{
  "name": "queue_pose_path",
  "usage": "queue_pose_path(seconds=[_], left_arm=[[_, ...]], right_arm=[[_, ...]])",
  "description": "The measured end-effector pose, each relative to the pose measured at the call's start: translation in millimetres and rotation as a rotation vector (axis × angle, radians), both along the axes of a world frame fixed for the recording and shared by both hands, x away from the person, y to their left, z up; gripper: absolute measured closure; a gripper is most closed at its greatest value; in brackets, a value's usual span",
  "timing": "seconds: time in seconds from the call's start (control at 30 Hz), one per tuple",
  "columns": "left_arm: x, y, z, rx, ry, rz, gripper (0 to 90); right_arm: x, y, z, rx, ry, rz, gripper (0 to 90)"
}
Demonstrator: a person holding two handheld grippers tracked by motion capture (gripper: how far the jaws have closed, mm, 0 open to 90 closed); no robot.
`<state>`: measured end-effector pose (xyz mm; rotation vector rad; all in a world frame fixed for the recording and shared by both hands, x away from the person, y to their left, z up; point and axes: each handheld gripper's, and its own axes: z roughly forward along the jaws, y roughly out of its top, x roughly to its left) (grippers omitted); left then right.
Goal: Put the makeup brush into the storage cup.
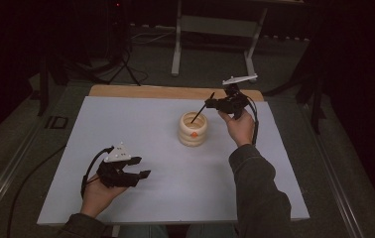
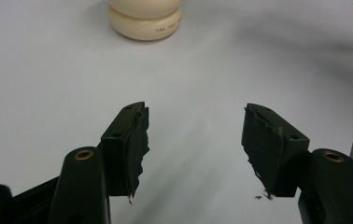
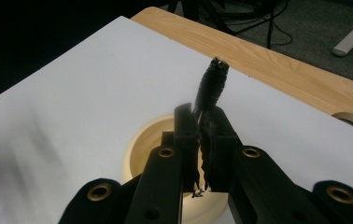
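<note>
Right tool clamps my thin black stick, tip down inside the cream ribbed holder (nearly seated); next, lower and release. Left tool idles open, empty.

I work at a white tabletop with a bare wooden strip along its far edge, set on grey carpet in a dim room, where a pale metal table frame, a dark tripod and loose cables stand beyond.
</note>
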<state>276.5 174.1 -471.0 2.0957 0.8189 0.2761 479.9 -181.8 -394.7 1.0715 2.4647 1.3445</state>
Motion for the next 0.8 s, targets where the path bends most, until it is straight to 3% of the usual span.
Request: queue_pose_path(seconds=[0.8], left_arm=[[0.4,1.1,0.4,-0.003,0.0,0.003,40.7]], right_arm=[[2.6,8.1,-24.7,-0.015,0.032,-0.003,85.4]])
